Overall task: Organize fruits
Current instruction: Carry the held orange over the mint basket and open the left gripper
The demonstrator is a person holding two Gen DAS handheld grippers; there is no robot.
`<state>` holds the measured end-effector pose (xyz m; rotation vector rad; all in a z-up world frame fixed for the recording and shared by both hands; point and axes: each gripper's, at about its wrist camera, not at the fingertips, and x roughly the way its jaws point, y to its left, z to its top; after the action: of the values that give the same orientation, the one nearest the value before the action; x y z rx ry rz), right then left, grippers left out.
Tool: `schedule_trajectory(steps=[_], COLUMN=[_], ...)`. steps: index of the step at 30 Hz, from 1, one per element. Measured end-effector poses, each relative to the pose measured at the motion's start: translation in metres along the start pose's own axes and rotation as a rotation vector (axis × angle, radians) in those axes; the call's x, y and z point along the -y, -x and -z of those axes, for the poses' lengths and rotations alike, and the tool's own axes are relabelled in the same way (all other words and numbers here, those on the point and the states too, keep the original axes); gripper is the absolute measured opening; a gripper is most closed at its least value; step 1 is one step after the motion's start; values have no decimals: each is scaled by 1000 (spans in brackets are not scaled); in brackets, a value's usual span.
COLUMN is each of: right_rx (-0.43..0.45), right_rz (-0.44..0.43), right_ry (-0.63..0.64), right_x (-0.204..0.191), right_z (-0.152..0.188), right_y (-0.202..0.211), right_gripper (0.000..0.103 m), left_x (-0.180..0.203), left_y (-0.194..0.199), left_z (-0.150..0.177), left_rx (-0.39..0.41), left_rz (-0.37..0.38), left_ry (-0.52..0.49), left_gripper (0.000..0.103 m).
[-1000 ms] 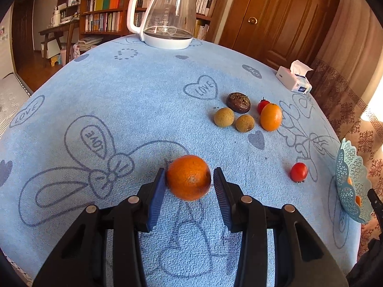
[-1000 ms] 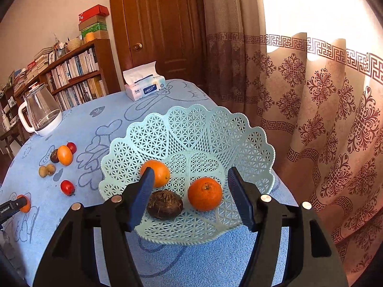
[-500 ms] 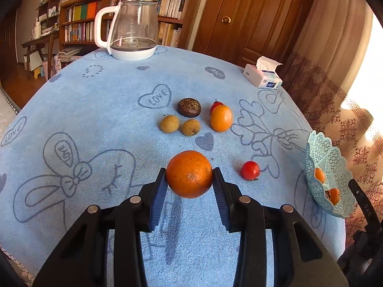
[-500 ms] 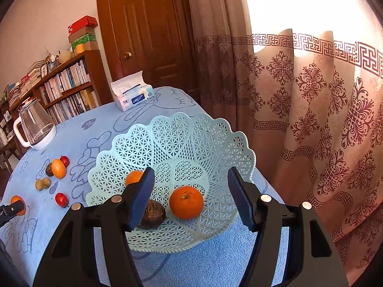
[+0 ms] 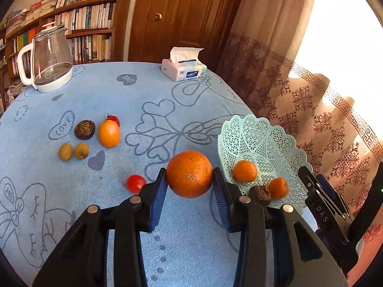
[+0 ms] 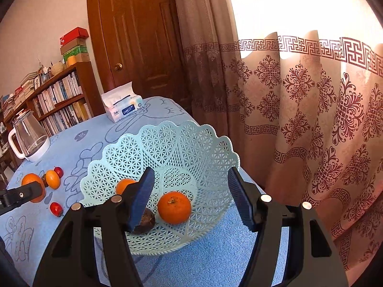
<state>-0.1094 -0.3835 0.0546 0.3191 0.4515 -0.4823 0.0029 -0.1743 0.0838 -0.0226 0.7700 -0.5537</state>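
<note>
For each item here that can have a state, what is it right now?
left gripper: shut on the large orange, off the cloth
right gripper: open, empty, above the basket
basket: upright, holds three fruits
kettle: upright, lid on
tissue box: open, tissue sticking up

On the blue heart-print tablecloth (image 5: 167,88), the pale lattice plastic basket (image 5: 270,141) sits at the right edge, holding two small oranges (image 5: 245,171) and a dark wrinkled fruit (image 5: 262,192); left of it lies a red cherry tomato (image 5: 136,183); farther left cluster five loose fruits (image 5: 109,134); behind stand a glass kettle (image 5: 51,59) and a tissue box (image 5: 183,69).
</note>
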Motion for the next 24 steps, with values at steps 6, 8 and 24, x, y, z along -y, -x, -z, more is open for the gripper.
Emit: schedule_trajectory(steps=[6, 8, 24], right_rx=[6, 5, 4], right_rz=[-10, -13, -24], right_ry=[-9, -12, -25], right_x=[1, 1, 4], right_z=[1, 2, 4], right_y=[1, 0, -1], right_gripper=[65, 65, 66], left_x=[39, 48, 34], left_y=[-22, -29, -47], left_z=[-6, -8, -2], left_rx=[-28, -37, -66], left_rz=[64, 82, 24], left_ry=[-68, -82, -32], left_gripper=[39, 39, 53])
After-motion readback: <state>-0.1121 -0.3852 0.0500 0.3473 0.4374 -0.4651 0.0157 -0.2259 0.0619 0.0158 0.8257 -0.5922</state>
